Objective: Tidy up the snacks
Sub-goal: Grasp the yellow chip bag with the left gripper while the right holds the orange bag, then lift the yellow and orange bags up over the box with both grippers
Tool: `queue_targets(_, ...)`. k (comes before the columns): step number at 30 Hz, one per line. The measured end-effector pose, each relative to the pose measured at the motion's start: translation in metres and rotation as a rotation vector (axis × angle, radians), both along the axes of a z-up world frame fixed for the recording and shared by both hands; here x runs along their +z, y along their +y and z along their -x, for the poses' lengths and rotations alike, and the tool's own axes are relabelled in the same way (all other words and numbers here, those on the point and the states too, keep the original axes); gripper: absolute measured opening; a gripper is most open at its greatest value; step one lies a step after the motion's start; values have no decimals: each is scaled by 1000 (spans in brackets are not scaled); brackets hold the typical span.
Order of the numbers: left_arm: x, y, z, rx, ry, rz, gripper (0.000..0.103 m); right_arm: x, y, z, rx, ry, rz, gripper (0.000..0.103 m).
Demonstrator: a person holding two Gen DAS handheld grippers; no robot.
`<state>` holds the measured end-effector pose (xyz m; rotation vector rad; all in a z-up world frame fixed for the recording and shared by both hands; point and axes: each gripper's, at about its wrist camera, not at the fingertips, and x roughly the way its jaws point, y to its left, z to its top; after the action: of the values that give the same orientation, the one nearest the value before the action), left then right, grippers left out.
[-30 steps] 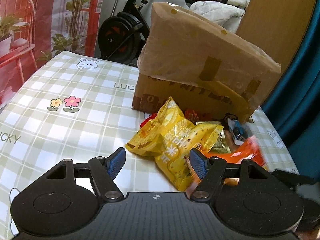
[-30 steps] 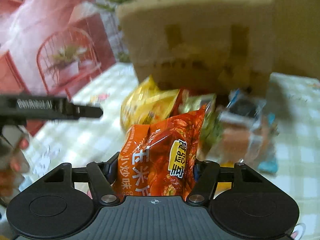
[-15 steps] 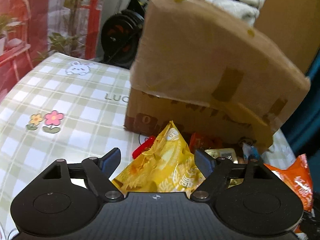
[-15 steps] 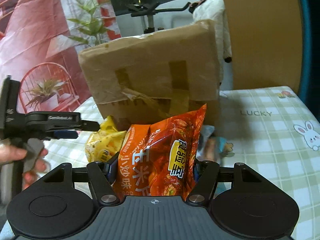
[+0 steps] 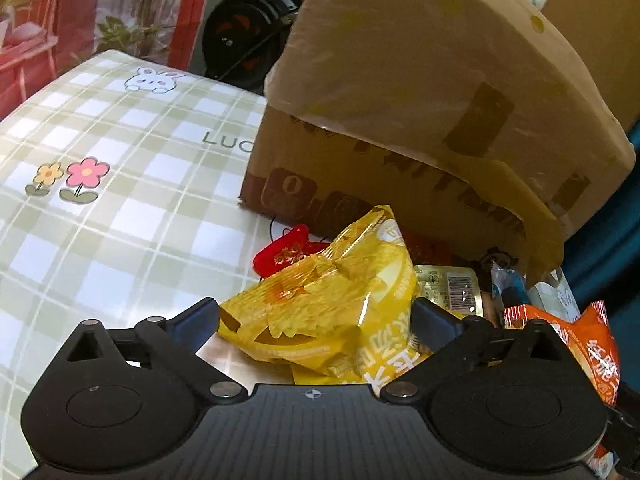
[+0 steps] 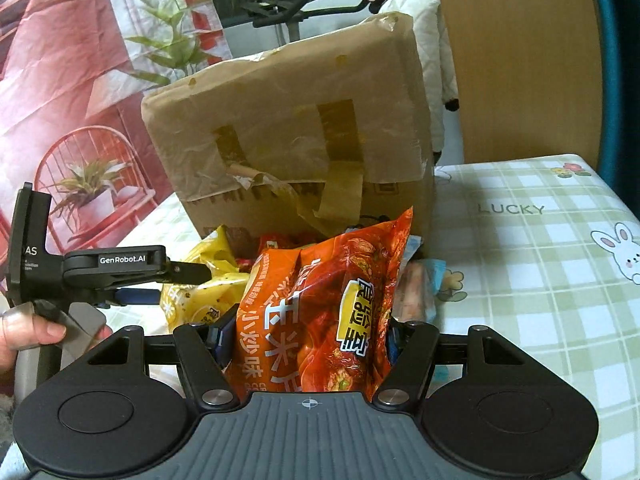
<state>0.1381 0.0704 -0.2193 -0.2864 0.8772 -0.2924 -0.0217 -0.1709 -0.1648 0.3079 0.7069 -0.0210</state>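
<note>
Two tools working the desk (image 5: 120, 208)! Left tool (image 5: 316, 322) has just spread wide, its jaws either side of the yellow bag (image 5: 320, 300), not pressing it. Right tool (image 6: 306, 338) clamps the orange bag (image 6: 320, 304) upright, cardboard box (image 6: 288, 140) at twelve o'clock.

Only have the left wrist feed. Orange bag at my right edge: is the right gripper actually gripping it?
Observer: Yes. In the right wrist view the right gripper is closed on the orange snack bag, with a pad against each side.
Operator: Table to the right of the box?
Observer: Bare checked tablecloth there, with only the LUCKY lettering and a rabbit print.
Operator: Any hand in frame?
Observer: A hand at the left edge, wrapped around a grey handle.
</note>
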Motion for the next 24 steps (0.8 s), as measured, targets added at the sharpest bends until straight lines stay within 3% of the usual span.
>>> queue_targets(9,-9,1,2,16,59,78,103,-2,-1,0,2,2,3,61)
queue_targets(15,-14,-1,7,-1,71,78,103,-2,-1,-1,8,0,7,61)
queue_targets(16,-14,0,7,-2,69,84,101,-2,-1,-1,9,0,7,61)
queue_targets(18,-13,2,9,-26,53,117,86,-2,-1,-1,8,0,6,61)
queue_targets(24,7,-6,20,-31,-16,34,81,0,-2,1,2,-7,4,61)
